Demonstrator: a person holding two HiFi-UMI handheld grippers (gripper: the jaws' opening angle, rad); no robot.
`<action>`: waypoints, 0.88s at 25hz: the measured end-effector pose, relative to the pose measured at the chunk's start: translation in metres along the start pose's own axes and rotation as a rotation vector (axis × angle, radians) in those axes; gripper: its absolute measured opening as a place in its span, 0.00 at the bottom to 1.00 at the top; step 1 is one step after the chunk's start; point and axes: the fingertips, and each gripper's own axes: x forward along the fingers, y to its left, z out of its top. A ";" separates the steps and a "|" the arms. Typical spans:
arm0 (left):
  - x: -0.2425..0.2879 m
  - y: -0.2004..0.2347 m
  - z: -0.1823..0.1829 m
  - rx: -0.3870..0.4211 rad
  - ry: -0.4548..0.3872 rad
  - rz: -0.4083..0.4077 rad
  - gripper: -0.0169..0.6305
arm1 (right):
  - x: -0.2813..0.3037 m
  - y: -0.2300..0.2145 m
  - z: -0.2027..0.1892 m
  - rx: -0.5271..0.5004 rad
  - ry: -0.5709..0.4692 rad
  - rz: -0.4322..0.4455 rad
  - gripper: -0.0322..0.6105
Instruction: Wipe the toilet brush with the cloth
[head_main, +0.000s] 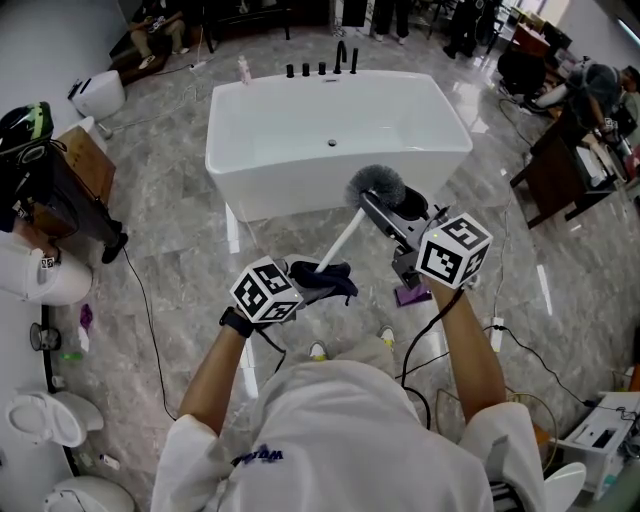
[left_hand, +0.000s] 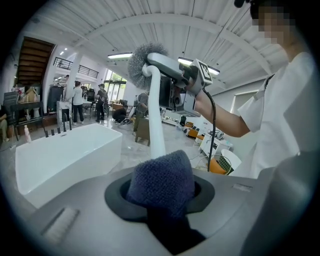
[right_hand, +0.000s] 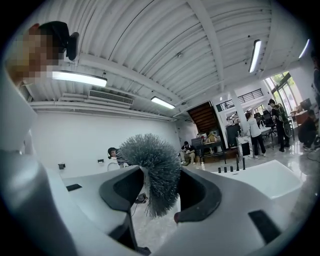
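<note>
The right gripper (head_main: 385, 213), fingers clamped, holds the toilet brush (head_main: 343, 238) below its bristles; the handle slants down-left into the cloth (head_main: 335, 272) pinched between the fingers of the left gripper (head_main: 312, 290).

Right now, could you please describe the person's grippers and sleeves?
The left gripper and right gripper are grey, their jaws lined dark; each bears a white cube with black square markers. A black cable trails from the right one. The person wears short white sleeves and a dark left wristband.

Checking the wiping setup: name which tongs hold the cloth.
The left tongs: they clamp the dark blue cloth; the right tongs grip the toilet brush at its bristle end.
</note>
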 end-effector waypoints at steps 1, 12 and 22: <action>0.000 0.000 0.003 -0.002 -0.005 0.001 0.21 | 0.001 0.003 -0.004 -0.003 0.010 0.006 0.38; 0.005 0.007 0.037 0.010 -0.050 0.034 0.19 | 0.015 0.032 -0.051 -0.005 0.099 0.060 0.38; 0.010 0.010 0.057 0.002 -0.013 -0.029 0.19 | 0.024 0.034 -0.069 -0.039 0.150 0.085 0.38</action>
